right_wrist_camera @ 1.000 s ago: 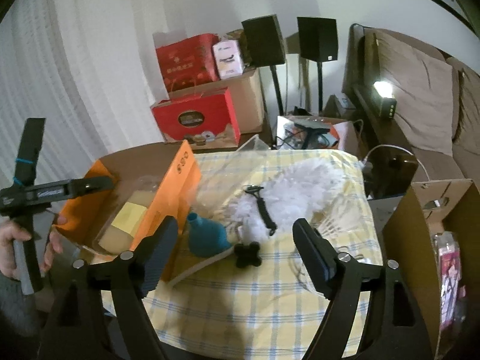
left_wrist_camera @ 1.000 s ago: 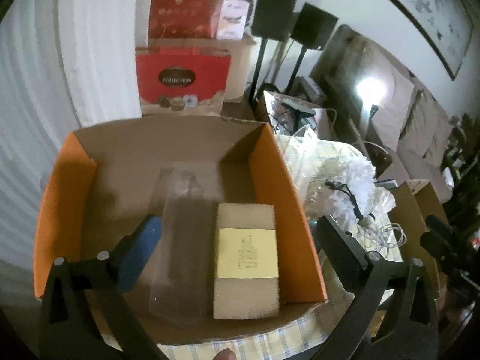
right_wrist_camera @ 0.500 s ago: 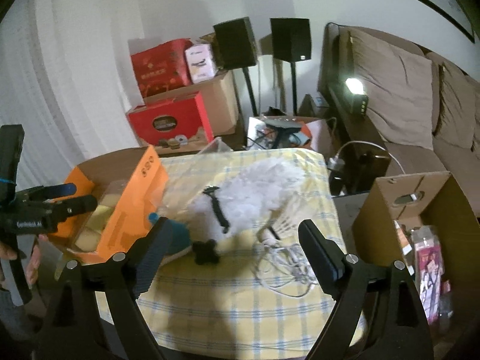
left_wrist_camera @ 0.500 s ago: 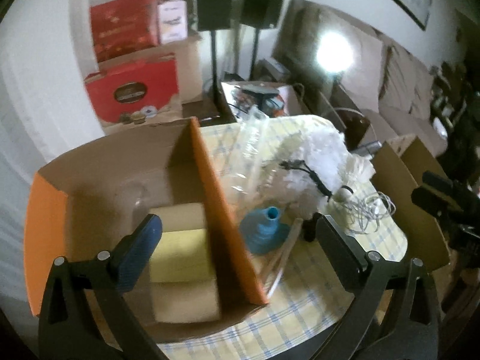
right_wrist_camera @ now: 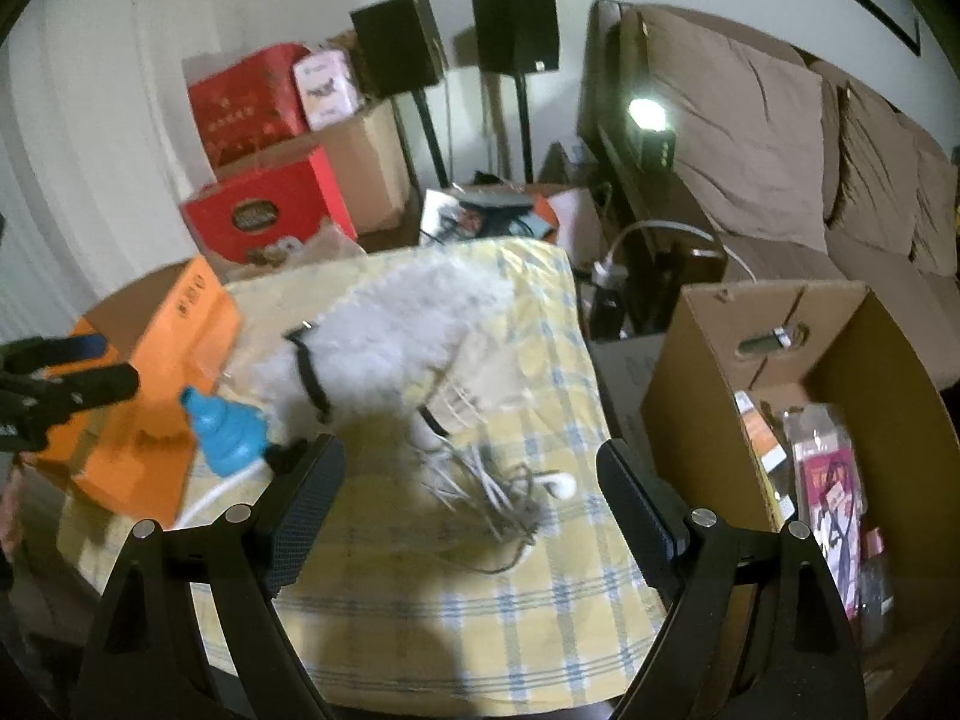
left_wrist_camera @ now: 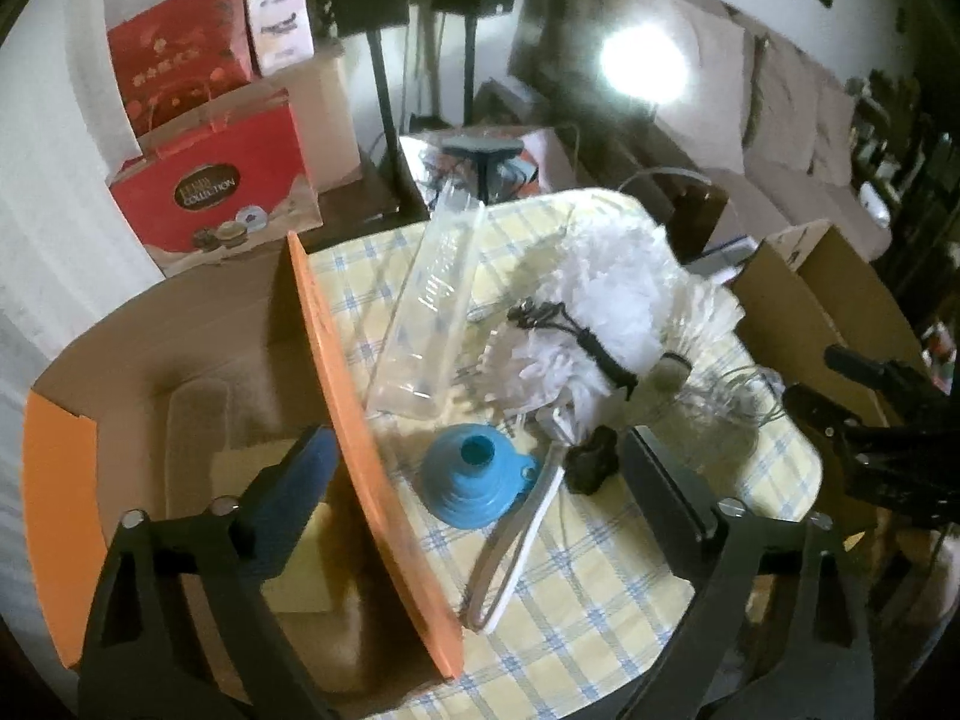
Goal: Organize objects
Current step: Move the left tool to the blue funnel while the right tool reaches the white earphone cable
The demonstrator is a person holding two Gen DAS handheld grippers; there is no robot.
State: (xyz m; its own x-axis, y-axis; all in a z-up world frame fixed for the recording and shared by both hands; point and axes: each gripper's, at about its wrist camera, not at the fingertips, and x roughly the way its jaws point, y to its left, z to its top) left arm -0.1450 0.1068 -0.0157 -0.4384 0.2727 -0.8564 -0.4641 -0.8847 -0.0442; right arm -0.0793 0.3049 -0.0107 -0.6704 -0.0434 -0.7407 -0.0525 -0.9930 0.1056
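left tool (left_wrist_camera: 474, 483): wide, closing, grasps nothing, blue funnel (left_wrist_camera: 474, 477) between fingers | right tool (right_wrist_camera: 468, 495): released, above cable tangle (right_wrist_camera: 492, 492) at 12 o'clock

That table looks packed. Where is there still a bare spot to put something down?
The near strip of the tablecloth is bare, between the cable tangle and the table's front edge. The middle is crowded: the blue funnel sits against the orange box, with the clear tray and white duster behind it.
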